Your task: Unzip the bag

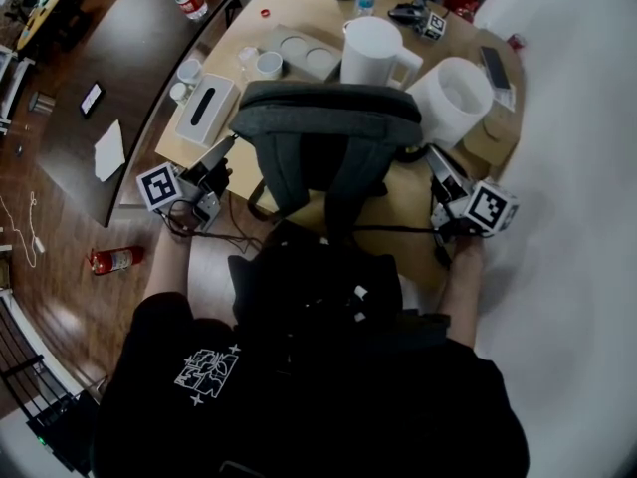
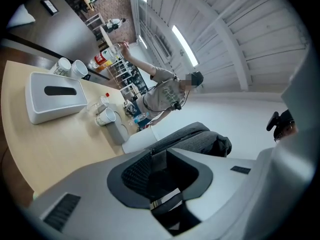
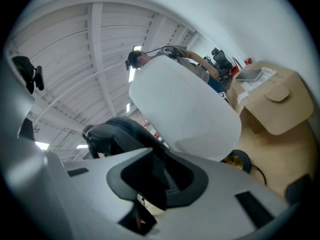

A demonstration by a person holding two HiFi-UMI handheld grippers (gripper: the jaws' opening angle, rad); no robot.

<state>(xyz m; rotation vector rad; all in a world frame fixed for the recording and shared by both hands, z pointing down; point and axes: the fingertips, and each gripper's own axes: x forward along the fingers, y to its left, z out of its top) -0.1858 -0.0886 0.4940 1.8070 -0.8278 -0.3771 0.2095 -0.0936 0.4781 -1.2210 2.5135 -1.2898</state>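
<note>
A grey backpack (image 1: 328,137) lies on the wooden table (image 1: 408,207), its straps hanging toward me over the near edge. My left gripper (image 1: 223,154) stands just off the bag's left side, open, with nothing between its pads. The left gripper view looks along the left gripper (image 2: 160,159) to the backpack (image 2: 200,139) lying beyond the tips. At the bag's right side my right gripper (image 1: 439,164) is open too and apart from the fabric. In the right gripper view the right gripper (image 3: 155,176) has the backpack (image 3: 120,134) ahead at the left.
Behind the bag stand a white pitcher (image 1: 373,50) and a white bucket (image 1: 453,93). A tissue box (image 1: 204,108), cups (image 1: 187,73) and a coaster tray (image 1: 304,53) fill the table's left. A dark table (image 1: 129,58) and a fire extinguisher (image 1: 114,260) are at the left.
</note>
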